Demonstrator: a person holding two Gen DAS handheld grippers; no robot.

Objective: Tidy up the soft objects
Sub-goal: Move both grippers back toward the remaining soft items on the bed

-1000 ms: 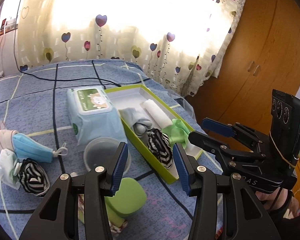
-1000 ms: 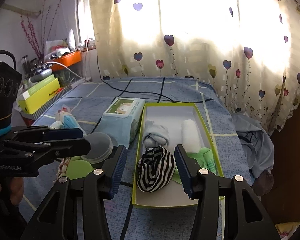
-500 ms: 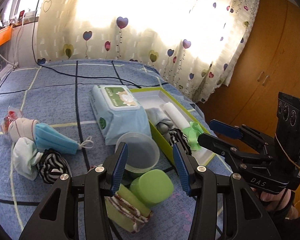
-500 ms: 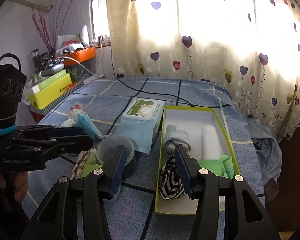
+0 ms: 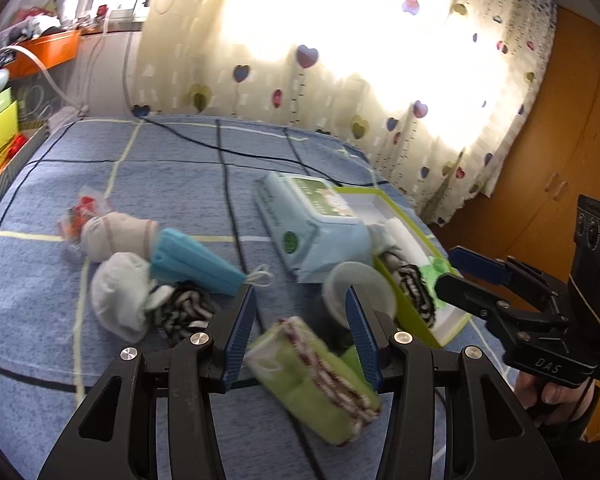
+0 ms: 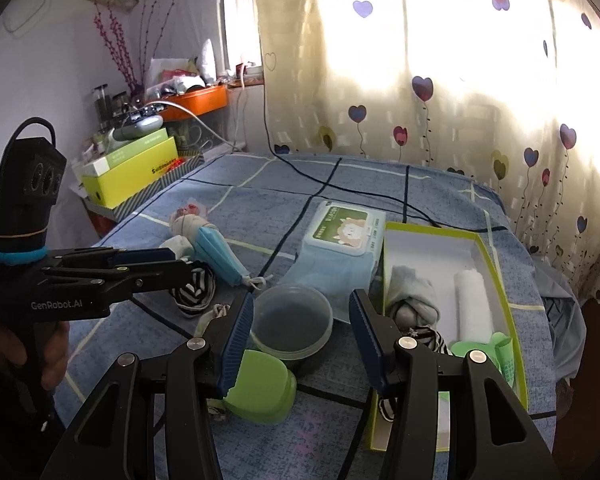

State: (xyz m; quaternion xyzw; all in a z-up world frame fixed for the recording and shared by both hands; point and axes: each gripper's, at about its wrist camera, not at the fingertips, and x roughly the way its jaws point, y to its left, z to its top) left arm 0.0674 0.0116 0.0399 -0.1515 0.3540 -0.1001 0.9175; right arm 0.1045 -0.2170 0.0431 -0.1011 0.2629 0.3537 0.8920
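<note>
- Left hand-held gripper (image 5: pixel 300 330): jaws apart, nothing between the pads. It hovers over the near bed, with the green towel roll (image 5: pixel 314 376) just below and ahead.
- Right hand-held gripper (image 6: pixel 300 336): jaws apart, empty, above the tub (image 6: pixel 292 322) and green lid (image 6: pixel 260 390).
- Loose soft items sit on the bed (image 5: pixel 140 184), left of centre: striped sock (image 5: pixel 184 310), white sock (image 5: pixel 118 294), blue mask (image 5: pixel 192 260), beige sock (image 5: pixel 116 234). All touch or overlap in one heap.
- Green box (image 6: pixel 496 276) on the right already holds a grey sock, a white roll, a striped sock and green bits.
- Handling, my read: all light, limp and compressible. No breakage risk, but bundles may unroll or snag a neighbour.
- Towel roll: pinch across the mid-body, square to its long axis; the ends would flop.
- Striped sock: grab the thickest part of the ball, clear of the white sock.
- Mask: take the folded body, not the ear loop (image 5: pixel 260 278), or it dangles.
- Wipes pack (image 5: pixel 312 224) is bulkier and slick film; likely too wide for a clean pinch.
</note>
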